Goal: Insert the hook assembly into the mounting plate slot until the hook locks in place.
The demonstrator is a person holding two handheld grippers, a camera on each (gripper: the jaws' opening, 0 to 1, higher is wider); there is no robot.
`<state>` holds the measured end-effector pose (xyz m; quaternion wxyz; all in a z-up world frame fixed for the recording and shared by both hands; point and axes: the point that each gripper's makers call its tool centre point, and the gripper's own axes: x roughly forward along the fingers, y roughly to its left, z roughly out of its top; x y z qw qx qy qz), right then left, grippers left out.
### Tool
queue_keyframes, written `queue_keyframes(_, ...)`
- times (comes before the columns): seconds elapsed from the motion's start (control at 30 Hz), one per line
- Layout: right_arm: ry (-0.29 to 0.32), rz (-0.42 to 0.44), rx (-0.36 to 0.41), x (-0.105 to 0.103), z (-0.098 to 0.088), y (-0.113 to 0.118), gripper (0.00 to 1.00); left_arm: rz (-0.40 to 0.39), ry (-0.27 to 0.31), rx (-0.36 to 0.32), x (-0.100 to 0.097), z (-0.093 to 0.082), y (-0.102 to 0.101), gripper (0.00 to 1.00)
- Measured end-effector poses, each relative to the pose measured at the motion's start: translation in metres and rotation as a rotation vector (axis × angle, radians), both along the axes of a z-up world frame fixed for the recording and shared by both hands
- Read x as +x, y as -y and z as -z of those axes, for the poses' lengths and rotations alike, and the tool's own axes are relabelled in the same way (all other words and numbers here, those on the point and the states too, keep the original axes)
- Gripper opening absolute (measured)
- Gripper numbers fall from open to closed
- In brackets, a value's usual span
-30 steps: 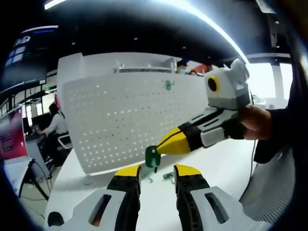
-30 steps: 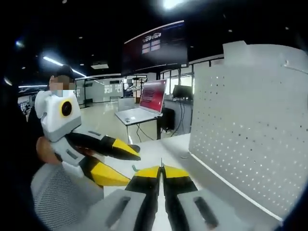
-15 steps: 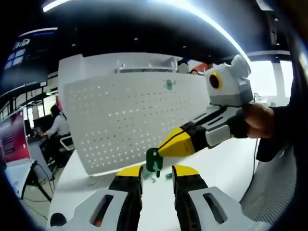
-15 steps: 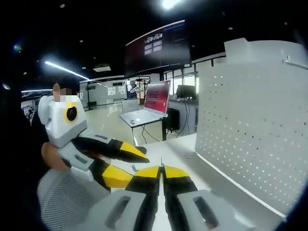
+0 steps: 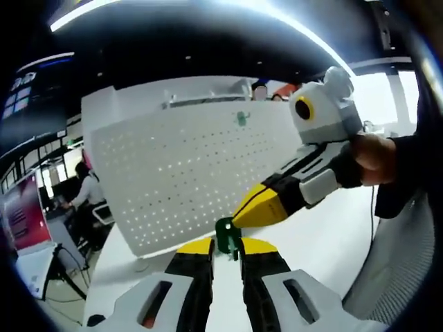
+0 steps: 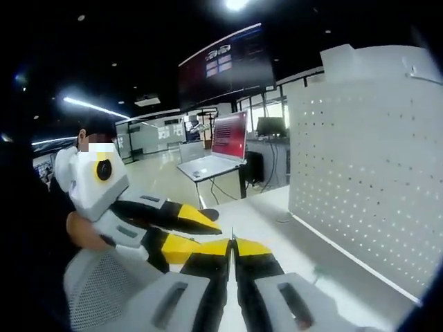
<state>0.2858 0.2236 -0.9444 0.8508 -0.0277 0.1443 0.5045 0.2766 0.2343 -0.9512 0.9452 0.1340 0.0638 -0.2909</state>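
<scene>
The green hook [image 5: 225, 236] sits pinched at the tip of the right gripper [image 5: 243, 216], just above and between the yellow tips of the left gripper [image 5: 225, 247], whose jaws stand slightly apart around it. Its long axis looks roughly upright, though its facing is too small to tell. The white pegboard [image 5: 187, 173] stands upright beyond it, so insertion likely means carrying it forward. In the right gripper view the right gripper [image 6: 232, 247] is pressed together, beside the left gripper [image 6: 181, 227].

Open laptop [image 6: 211, 149] with reddish screen on a small table [image 6: 201, 171], well behind white tabletop [image 6: 291, 242]. Large dark wall display [image 6: 225, 66] overhead. Seated person [image 5: 86, 194] at desk beyond board's left edge.
</scene>
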Motion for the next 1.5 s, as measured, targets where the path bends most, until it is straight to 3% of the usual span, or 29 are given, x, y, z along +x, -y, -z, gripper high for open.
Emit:
queue_keyframes(0.17, -0.025, -0.003, 0.006, -0.0012, 0.0001, 0.0007, 0.0, 0.009, 0.021, 0.068, -0.0015, 0.0019, 0.0037, 0.11)
queue_keyframes(0.4, -0.057, -0.016, 0.003, -0.0053, 0.0032, -0.0006, 0.0, 0.035, 0.042, 0.106, -0.0035, 0.0018, 0.0083, 0.07)
queue_keyframes(0.93, -0.062, -0.031, -0.012, -0.0099, 0.0028, -0.003, 0.0, 0.037, 0.043, 0.119, -0.003, 0.0027, 0.0074, 0.04)
queue_keyframes(1.5, 0.014, -0.038, -0.024, -0.009, -0.0017, -0.003, 0.01, 0.021, 0.028, 0.066, -0.002, 0.0006, 0.0068, 0.03)
